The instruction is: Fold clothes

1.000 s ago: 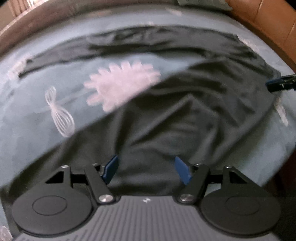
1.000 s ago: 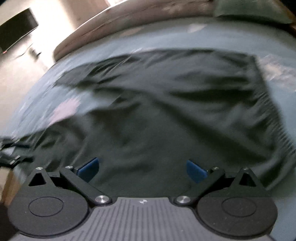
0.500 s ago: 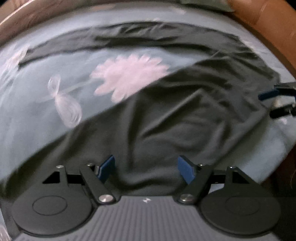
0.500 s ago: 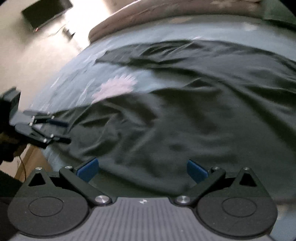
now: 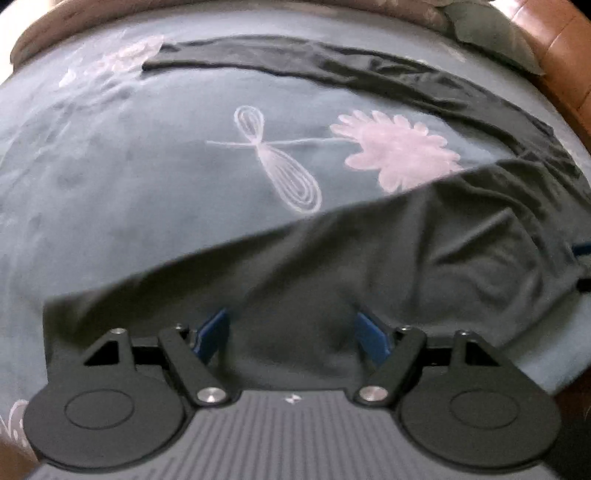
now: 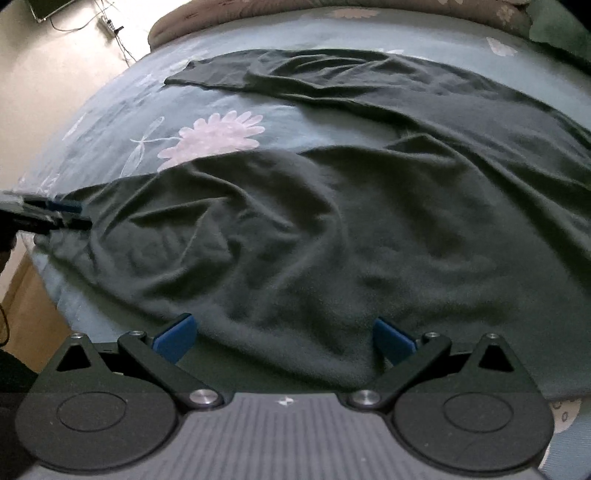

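Note:
A dark long-sleeved garment (image 5: 406, 258) (image 6: 332, 221) lies spread and wrinkled on the blue-grey floral bedsheet (image 5: 110, 184) (image 6: 110, 122). One sleeve (image 5: 332, 62) (image 6: 295, 74) stretches across the far side. My left gripper (image 5: 293, 328) hovers over the near hem; its jaws are opening, and cloth lies below the gap without the pads pressing on it. In the right wrist view the left gripper (image 6: 55, 214) sits at the hem's left end. My right gripper (image 6: 284, 332) is open wide above the hem. It also shows at the right edge of the left wrist view (image 5: 581, 266).
A pink flower print (image 5: 399, 151) (image 6: 214, 136) marks the bare sheet beside the garment. A brown blanket (image 5: 55, 33) (image 6: 258, 11) and a green pillow (image 5: 491, 33) line the far side. A brown padded headboard (image 5: 565, 55) stands right. Floor with a power strip (image 6: 107, 26) lies beyond the bed.
The left gripper has slid left along the hem, so the flower print now sits further right, and its jaws stand wider. The right wrist view has swung so the left gripper shows at its left edge.

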`<state>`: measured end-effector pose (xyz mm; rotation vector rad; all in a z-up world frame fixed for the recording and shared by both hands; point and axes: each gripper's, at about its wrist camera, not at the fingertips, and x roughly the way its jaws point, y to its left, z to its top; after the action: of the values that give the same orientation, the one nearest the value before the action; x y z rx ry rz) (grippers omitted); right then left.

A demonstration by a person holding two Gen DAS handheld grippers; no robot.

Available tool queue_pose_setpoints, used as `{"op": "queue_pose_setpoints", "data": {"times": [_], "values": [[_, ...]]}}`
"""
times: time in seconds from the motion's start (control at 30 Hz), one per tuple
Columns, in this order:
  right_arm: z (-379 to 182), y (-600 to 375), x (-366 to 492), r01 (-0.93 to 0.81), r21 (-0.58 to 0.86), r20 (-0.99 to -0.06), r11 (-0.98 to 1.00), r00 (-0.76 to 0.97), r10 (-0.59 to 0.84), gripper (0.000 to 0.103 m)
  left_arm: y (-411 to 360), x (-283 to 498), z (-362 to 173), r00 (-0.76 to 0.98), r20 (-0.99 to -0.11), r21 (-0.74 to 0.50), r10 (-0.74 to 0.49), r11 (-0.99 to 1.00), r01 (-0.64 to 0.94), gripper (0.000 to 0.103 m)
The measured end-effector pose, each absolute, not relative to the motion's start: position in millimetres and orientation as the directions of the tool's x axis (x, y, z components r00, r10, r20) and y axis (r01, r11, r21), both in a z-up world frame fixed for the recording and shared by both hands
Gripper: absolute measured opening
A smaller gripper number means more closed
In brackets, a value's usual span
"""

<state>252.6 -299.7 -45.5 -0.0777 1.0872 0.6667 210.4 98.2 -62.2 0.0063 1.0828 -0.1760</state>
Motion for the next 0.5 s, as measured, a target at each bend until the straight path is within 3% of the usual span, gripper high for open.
{"op": "queue_pose_setpoints", "data": {"times": [0.3,0.5], "values": [[-28.9,-278.2,264.3,-0.523,0.199,-0.832,0.829,0.357,0.425,0.103,134.2,203.5,-54.4,0.511,-0.85,-0.079,-0.127,0.99,0.115,0.079],[-25.6,-282.8,267.6,-0.531,0.192,-0.821,0.825,0.374,0.432,0.103,169.9,196.4,-61.8,0.49,-0.872,-0.008,0.016,0.999,-0.046,0.078]]}}
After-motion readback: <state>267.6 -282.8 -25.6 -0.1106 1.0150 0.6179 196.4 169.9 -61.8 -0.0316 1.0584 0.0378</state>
